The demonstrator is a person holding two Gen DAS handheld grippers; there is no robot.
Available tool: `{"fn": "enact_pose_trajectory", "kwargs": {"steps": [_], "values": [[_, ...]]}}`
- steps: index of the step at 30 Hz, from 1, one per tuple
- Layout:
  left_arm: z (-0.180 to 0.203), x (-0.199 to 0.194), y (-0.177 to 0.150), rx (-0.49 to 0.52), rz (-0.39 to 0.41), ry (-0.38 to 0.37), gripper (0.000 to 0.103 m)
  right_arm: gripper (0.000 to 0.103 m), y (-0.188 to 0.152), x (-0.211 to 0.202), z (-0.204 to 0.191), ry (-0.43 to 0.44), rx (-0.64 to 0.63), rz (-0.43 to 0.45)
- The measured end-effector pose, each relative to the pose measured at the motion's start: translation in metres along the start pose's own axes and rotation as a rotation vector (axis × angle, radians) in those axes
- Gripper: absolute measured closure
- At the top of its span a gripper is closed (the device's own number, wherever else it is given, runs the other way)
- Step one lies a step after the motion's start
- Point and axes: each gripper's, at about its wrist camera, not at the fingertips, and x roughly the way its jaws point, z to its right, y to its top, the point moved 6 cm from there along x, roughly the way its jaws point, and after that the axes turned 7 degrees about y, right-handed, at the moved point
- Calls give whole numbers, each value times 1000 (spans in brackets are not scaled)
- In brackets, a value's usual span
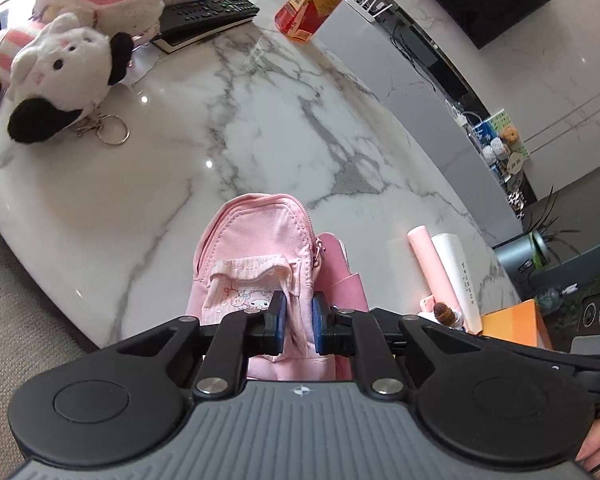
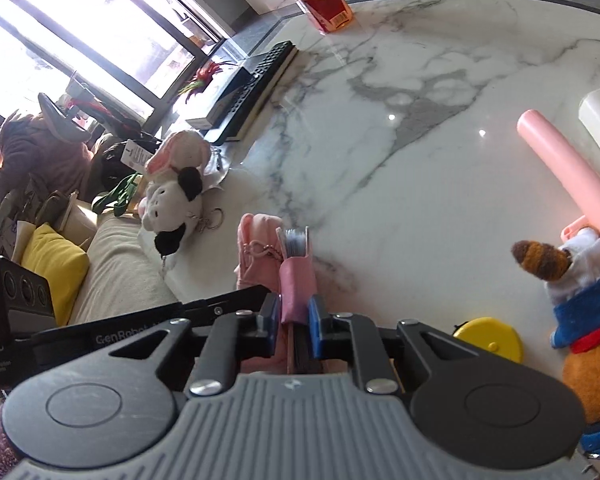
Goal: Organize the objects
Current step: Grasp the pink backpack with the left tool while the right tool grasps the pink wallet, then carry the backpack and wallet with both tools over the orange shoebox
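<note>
The left gripper [image 1: 299, 320] has its blue-padded fingers [image 1: 278, 320] squeezed on the soft cloth of a small pink backpack-shaped pouch with a cartoon pocket [image 1: 256, 256]. The pouch lies on the white marble table [image 1: 180, 184] close to the near edge. Its long side runs straight away from the gripper, and its rounded zipped top points toward the middle of the table.

The right gripper [image 2: 294, 320] is pinched on a flat pink case [image 2: 298, 284]. The case stands up on its thin edge between the fingers [image 2: 315, 324], right beside the pouch. Its long side also points away, out over the table.

Far across the table lie a white and black plush toy with a key ring [image 1: 56, 80], a black remote control [image 1: 208, 10] and a yellow and red drink carton [image 1: 314, 4]. A pink tube [image 1: 432, 268] and a white tube [image 1: 460, 276] lie side by side to the right.
</note>
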Motion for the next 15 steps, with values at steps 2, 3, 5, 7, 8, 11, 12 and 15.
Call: {"fn": "enact_pose_trajectory", "kwargs": {"steps": [2,3,5,7,8,11,12,15], "values": [[-13,-3,0,-62,-9,-43,88,82,-1,6,-9,-14,-39,-2],[-19,-5,0,-85,-7,-63,88,78,-2,10,-13,-26,-57,-5],[-29,-9,1,-117,-1,-86,88,70,-2,19,-19,-38,-81,-16],[-34,-11,1,-126,0,-90,88,71,-3,28,-23,-61,-109,-28],[-35,-11,2,-123,1,-89,88,72,-3,32,-23,-69,-116,-35],[-36,-11,4,-111,5,-78,89,76,-3,42,-22,-88,-116,-45],[-36,-11,5,-108,4,-78,89,77,-3,43,-21,-84,-105,-49],[-36,-11,5,-91,0,-76,89,80,-2,42,-20,-75,-86,-50]]}}
